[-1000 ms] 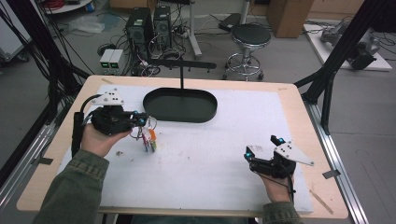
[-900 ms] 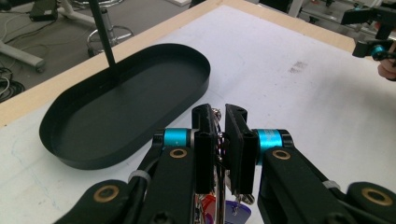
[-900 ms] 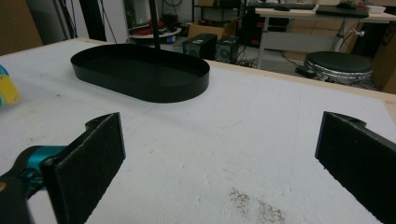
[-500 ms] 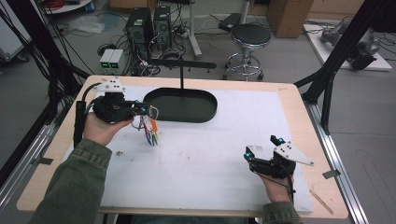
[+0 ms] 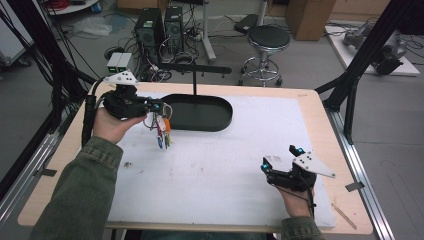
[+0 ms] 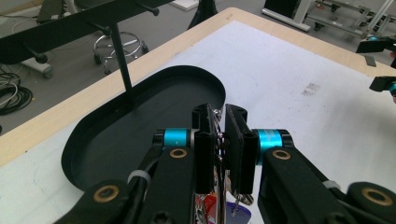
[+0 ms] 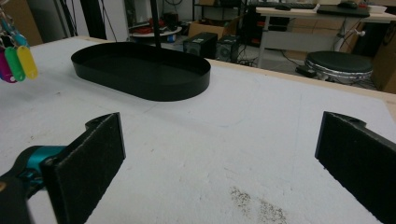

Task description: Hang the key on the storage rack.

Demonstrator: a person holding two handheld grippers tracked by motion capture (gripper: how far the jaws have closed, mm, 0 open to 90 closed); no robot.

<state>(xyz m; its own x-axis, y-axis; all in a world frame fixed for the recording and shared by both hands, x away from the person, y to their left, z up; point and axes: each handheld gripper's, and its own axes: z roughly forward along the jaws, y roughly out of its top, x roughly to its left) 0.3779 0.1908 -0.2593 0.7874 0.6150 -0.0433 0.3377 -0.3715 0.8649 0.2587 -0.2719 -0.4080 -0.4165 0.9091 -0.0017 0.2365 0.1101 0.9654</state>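
A bunch of keys with coloured tags point(image 5: 162, 131) hangs from my left gripper point(image 5: 159, 107), which is shut on the key ring above the left part of the white mat. In the left gripper view the ring point(image 6: 218, 140) sits pinched between the two pads, and the tags point(image 6: 210, 205) dangle below. Just beyond stands a black oval tray point(image 5: 210, 112) with a thin post point(image 5: 194, 82) and a crossbar point(image 5: 195, 68). My right gripper point(image 5: 280, 157) rests open near the front right of the mat, nothing between its pads point(image 7: 100, 149). From there the tags point(image 7: 16, 60) show at far left.
The white mat point(image 5: 240, 150) covers most of the wooden table point(image 5: 345, 200). Black frame struts point(image 5: 350, 95) rise at the table's right and left edges. A stool point(image 5: 267, 40), computers and cables stand on the floor behind.
My left gripper has risen and moved right toward the tray's near end, carrying the keys with it. The right gripper has stayed where it was.
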